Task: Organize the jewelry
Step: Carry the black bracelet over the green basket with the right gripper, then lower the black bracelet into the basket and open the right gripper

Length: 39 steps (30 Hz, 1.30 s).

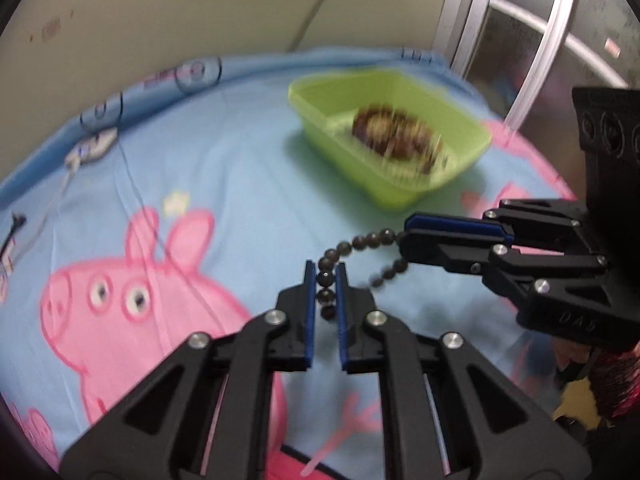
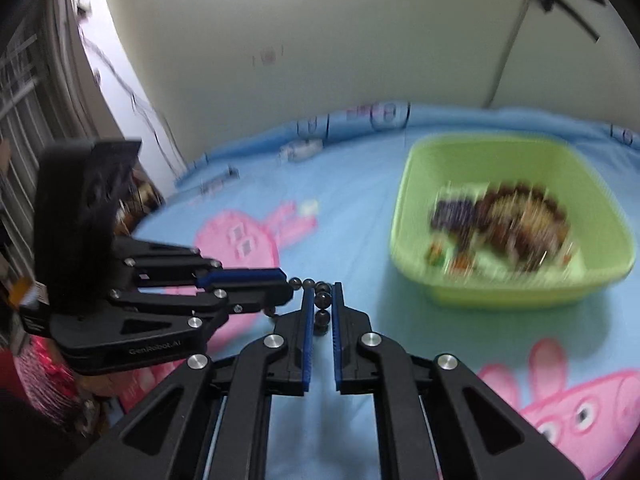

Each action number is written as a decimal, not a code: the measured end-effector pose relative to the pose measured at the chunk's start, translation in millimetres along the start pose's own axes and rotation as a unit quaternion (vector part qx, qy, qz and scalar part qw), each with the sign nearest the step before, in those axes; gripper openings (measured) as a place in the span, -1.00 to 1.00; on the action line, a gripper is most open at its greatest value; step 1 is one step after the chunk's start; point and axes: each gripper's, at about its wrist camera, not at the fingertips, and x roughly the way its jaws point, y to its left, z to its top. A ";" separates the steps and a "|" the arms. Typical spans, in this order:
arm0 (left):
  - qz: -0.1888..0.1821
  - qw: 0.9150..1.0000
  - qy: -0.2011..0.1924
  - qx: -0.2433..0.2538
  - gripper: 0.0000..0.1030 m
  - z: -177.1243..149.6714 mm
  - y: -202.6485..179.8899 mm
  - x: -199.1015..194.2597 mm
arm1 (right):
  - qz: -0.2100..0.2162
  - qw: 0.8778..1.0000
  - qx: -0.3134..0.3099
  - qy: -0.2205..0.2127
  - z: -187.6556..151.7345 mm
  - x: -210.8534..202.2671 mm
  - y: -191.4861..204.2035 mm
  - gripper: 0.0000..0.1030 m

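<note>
A dark bead bracelet (image 1: 362,242) hangs stretched between both grippers above the blue cartoon sheet. My left gripper (image 1: 325,276) is shut on one side of it. My right gripper (image 2: 322,300) is shut on the other side of the bracelet (image 2: 323,299). Each gripper shows in the other's view: the right one (image 1: 408,236) comes in from the right, the left one (image 2: 286,282) from the left. A lime green bin (image 1: 460,120) beyond them holds several brown and purple bead bracelets (image 2: 516,220), blurred.
The blue sheet (image 1: 224,168) with pink pig prints covers the surface up to a cream wall. A white charger and thin cable (image 1: 92,148) lie at the far left. A window frame (image 1: 496,12) stands at the right.
</note>
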 end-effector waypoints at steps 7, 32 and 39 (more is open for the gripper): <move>-0.023 0.998 -0.051 0.010 -0.83 77.3 -18.9 -5.6 | -0.039 0.996 0.033 -0.071 52.8 -32.2 -44.3 -1.00; 0.119 0.991 -0.067 -0.015 -0.41 37.0 -21.5 24.4 | -0.104 0.969 0.155 -0.163 -14.2 -72.2 -62.7 -1.00; 0.141 0.987 -0.067 -0.035 -0.05 -7.3 -14.7 7.7 | -0.093 0.967 0.190 -0.142 -55.6 -56.8 -24.5 -0.88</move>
